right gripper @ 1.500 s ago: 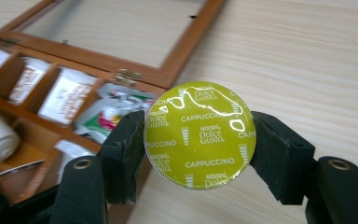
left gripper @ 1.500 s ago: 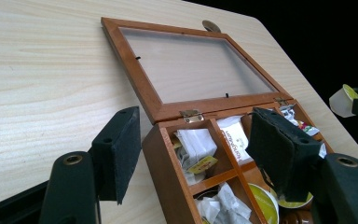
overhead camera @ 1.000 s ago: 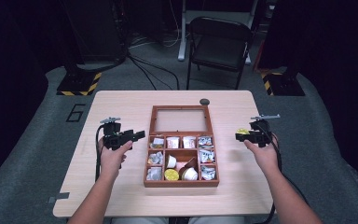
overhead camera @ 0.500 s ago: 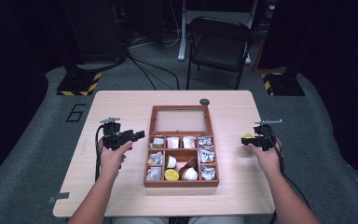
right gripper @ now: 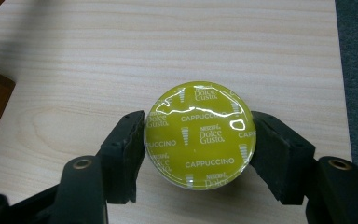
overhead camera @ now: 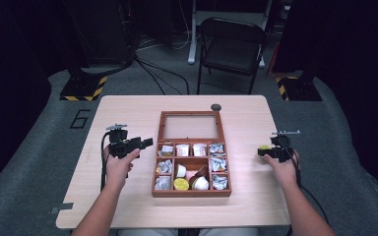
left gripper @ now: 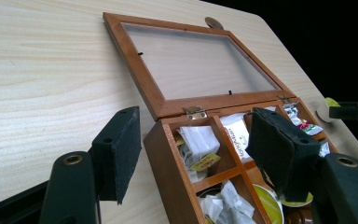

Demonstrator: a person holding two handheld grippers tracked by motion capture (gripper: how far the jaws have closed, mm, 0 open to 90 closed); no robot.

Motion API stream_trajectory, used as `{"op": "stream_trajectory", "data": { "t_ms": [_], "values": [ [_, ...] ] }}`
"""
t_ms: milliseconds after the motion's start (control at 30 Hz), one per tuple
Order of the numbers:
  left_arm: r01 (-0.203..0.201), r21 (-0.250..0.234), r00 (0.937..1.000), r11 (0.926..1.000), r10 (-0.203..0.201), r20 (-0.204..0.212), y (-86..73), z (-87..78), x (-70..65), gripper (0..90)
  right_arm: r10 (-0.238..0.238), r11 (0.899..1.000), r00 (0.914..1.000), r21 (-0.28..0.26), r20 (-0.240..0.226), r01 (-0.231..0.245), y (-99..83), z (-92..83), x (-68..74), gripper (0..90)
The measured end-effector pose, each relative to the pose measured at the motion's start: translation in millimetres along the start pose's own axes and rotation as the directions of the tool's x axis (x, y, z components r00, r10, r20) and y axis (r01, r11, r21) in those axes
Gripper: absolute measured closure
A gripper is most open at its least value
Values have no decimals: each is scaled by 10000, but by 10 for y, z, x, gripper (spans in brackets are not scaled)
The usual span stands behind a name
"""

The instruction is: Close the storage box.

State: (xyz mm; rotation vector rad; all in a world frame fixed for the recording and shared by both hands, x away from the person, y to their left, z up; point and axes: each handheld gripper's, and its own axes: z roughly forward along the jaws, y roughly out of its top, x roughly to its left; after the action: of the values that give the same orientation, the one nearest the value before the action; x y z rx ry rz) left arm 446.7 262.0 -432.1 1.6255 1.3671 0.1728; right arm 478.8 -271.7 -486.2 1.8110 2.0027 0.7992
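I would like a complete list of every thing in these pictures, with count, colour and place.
Round capsule with a yellow-green foil lid printed CAPPUCCINO: one, between the jaws of the right gripper, over the table right of the box.
Brown wooden compartment box: one, mid-table, its glass-paned lid folded open and back.
White sachets: several, in the box's back and side compartments.
Capsules in the box: several, yellow-green, white and brown, front compartments.
Small dark round object: one, behind the lid.
Light wooden table: one.
Black folding chair: one, behind the table.
Left gripper: black, jaws apart around nothing, left of the box.
Right gripper: black, closed on the capsule.
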Motion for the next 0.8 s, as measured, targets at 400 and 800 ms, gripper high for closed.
{"op": "stream_trajectory", "data": {
  "t_ms": [400,800],
  "values": [
    [-69,0,10000,10000,69,3,-2,2,7,342,28,10000,10000,-39,-16,-29,-8,2,-6,347],
    [-71,207,10000,9998,72,-66,-17,36,-12,342,-50,9993,10000,-384,-47,48,82,-150,58,278]
  ]
}}
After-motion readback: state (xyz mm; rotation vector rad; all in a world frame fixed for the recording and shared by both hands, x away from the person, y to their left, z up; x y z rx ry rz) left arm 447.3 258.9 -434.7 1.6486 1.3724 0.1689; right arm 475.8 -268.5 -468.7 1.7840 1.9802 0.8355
